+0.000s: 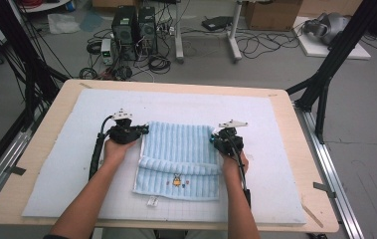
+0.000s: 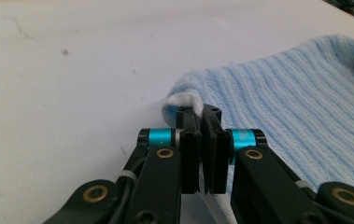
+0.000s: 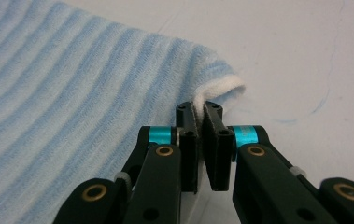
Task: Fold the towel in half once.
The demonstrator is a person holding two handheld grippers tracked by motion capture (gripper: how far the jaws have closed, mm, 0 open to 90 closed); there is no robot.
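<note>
Looking down from the high view, I saw a person at the bench with a light blue towel spread on a white mat, its near part doubled over so that a small embroidered patch faced up. The left gripper sat at the towel's far left corner, the right gripper at the far right corner, a hand behind each. It looked to me like a fold under way: both far corners taken, ready to be carried toward the person. Beyond the bench the room was cluttered, with computer towers, loose cables on a grey floor and cardboard boxes at the back.

From the left gripper view, the left gripper had its jaws closed on the towel, pinching the white-edged corner where it lifted off the mat.

From the right gripper view, the right gripper was likewise clamped on its corner, the towel's hem curling up just past the jaw tips, the mat bare beside it and faintly marked.

The next move, I judged, called for lifting both corners together and level, keeping the edge taut, then laying it down square over the near part without letting either corner slip.
</note>
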